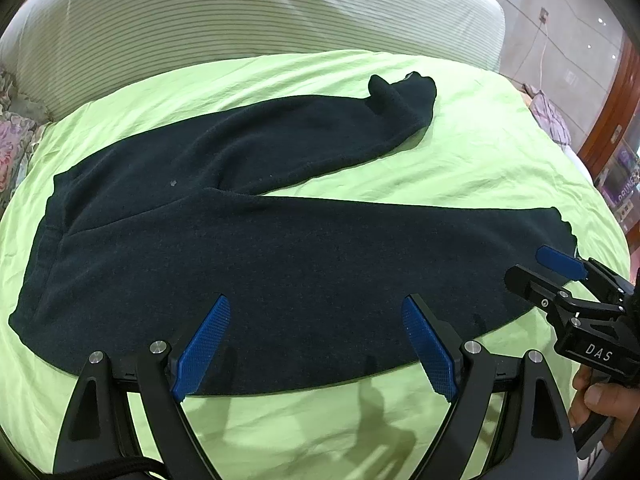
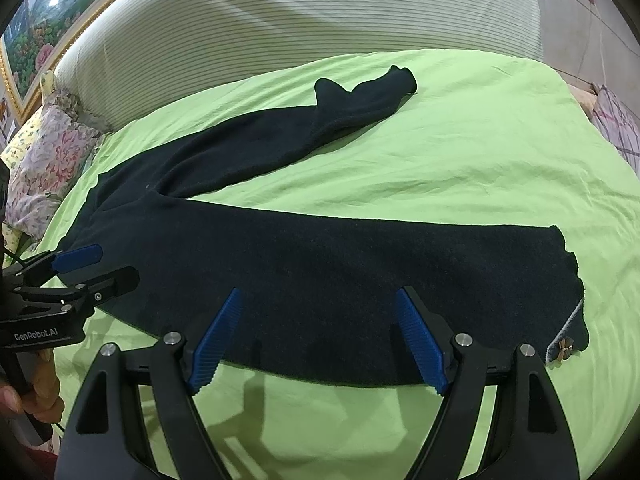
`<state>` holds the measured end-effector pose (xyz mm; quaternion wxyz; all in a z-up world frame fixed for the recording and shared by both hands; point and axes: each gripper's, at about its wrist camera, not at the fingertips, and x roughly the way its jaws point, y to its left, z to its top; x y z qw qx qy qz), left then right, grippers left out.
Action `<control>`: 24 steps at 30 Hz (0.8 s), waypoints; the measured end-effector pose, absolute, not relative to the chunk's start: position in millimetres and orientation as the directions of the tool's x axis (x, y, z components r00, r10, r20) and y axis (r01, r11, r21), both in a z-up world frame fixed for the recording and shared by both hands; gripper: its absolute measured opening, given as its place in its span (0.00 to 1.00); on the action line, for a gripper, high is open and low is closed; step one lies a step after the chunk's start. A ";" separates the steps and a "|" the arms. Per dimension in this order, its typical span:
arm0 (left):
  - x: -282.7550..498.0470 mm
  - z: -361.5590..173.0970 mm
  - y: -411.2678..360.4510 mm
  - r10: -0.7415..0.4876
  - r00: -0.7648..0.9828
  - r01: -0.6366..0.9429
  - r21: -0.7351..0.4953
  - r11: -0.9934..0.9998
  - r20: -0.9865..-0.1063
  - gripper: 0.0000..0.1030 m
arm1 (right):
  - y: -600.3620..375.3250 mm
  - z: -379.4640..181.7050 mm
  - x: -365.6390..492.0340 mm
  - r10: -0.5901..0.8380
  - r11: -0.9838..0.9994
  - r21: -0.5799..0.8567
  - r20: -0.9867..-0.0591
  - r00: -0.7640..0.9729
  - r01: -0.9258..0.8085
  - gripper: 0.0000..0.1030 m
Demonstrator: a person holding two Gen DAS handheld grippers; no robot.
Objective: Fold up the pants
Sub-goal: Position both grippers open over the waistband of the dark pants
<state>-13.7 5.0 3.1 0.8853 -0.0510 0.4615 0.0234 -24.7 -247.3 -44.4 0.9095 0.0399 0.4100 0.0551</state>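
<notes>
**Dark pants spread on the green bed, both grippers poised at the near hem side**

The pants (image 1: pixel 248 248) lie flat across the lime-green bed sheet (image 1: pixel 460 152), waistband toward the left, the two legs forked apart: the near leg runs straight to the right, the far leg angles away with its cuff crumpled and turned up. A wedge of bare sheet shows between the legs.

A striped white headboard (image 2: pixel 312 12) rises behind the bed. A floral pillow (image 2: pixel 48 160) sits at the bed's left edge, and a framed flower picture (image 2: pixel 44 40) hangs above it. Patterned bedding (image 1: pixel 554 118) lies off the right edge, with tiled floor beyond.

The left gripper (image 1: pixel 316 344) hovers over the near edge of the pants, its blue fingers (image 1: pixel 202 348) wide apart, holding nothing. The right gripper (image 2: pixel 320 340) hangs likewise over the near leg, fingers spread and empty, close to the cuff's small tag (image 2: pixel 564 346). Bare sheet runs between the near pant edge and the grippers; wide bare sheet lies right of the far leg.
</notes>
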 end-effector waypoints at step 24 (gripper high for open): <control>-10.6 1.1 5.4 -0.009 0.566 -0.089 -0.071 0.994 -0.825 0.86 | -245.4 -46.3 -21.2 0.139 0.990 0.129 -0.743 0.655 -0.064 0.78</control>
